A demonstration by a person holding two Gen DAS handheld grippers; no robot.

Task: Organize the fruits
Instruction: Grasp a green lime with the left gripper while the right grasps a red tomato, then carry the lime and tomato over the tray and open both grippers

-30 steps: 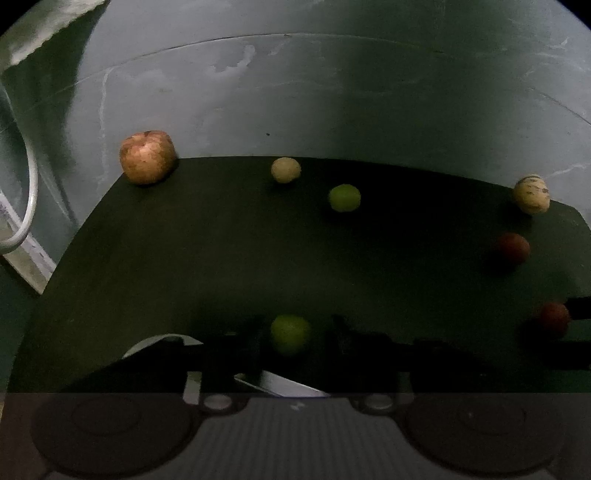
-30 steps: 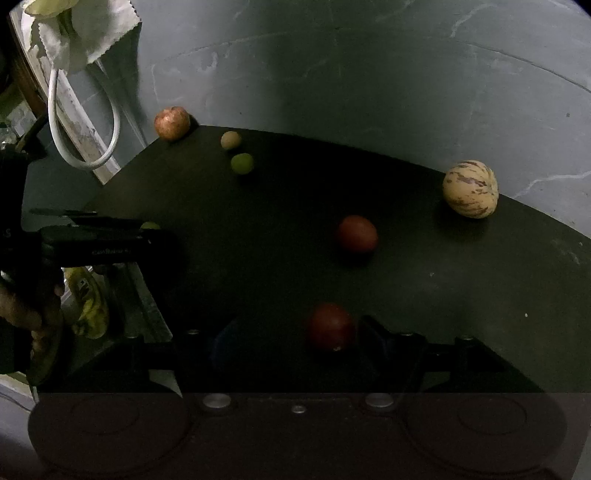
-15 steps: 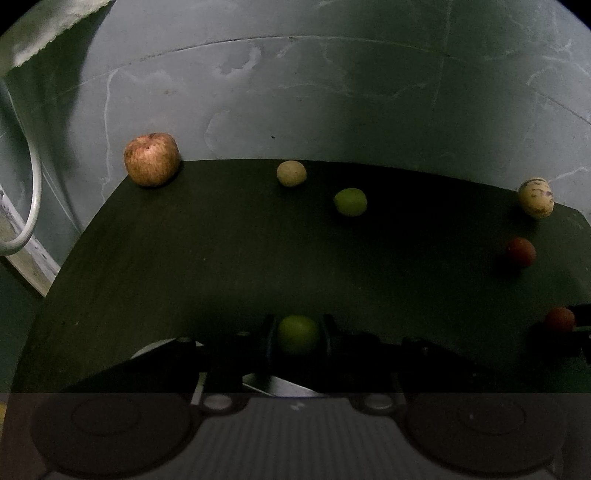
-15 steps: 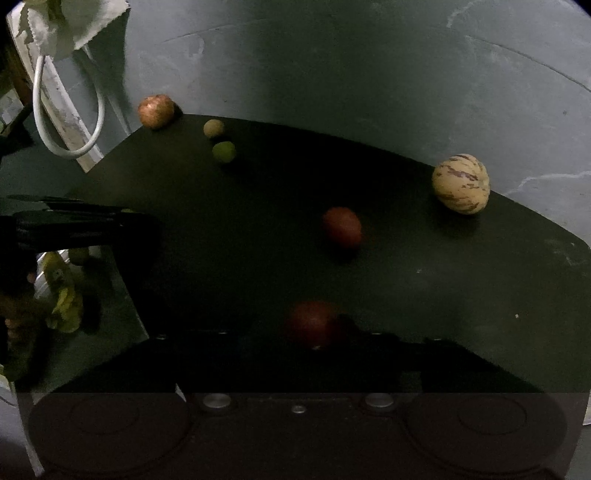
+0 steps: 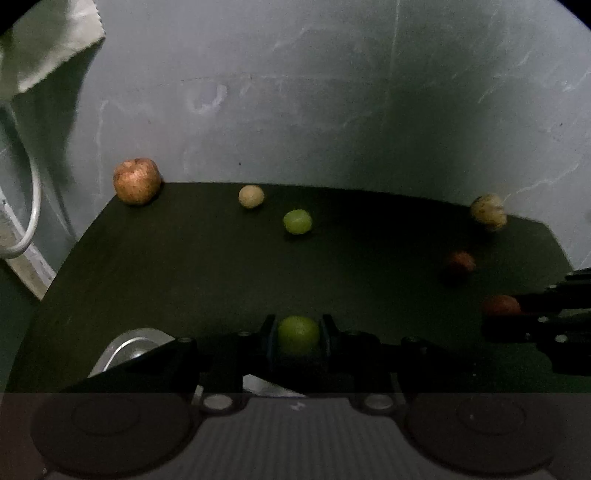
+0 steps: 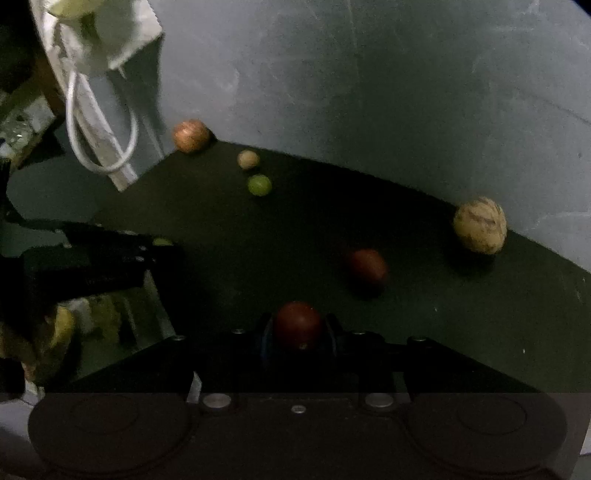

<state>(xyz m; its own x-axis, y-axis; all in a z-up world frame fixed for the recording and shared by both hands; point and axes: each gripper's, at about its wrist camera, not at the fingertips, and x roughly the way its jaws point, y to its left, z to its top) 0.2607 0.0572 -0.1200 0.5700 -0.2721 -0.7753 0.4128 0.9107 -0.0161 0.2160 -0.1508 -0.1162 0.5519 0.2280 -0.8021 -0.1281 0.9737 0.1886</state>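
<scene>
My left gripper [image 5: 297,332] is shut on a small green fruit [image 5: 298,334] above the near edge of the dark table [image 5: 184,280]. My right gripper [image 6: 297,332] is shut on a dark red fruit [image 6: 297,325]; it also shows in the left wrist view [image 5: 500,305]. On the table lie a reddish apple [image 5: 137,181], a small beige fruit [image 5: 251,196], a green fruit [image 5: 297,221], another red fruit [image 6: 368,266] and a striped yellow melon [image 6: 480,229].
A metal tray [image 5: 129,345] lies below the table's near left corner, with yellow fruit [image 6: 64,326] in it in the right wrist view. A white cord [image 6: 99,140] and a cloth [image 6: 99,33] hang at the left. A grey wall [image 5: 332,110] backs the table.
Both grippers closed on their fruits, the left on the green one, the right on the dark red one, and both lifted slightly. The other fruits stayed put.
</scene>
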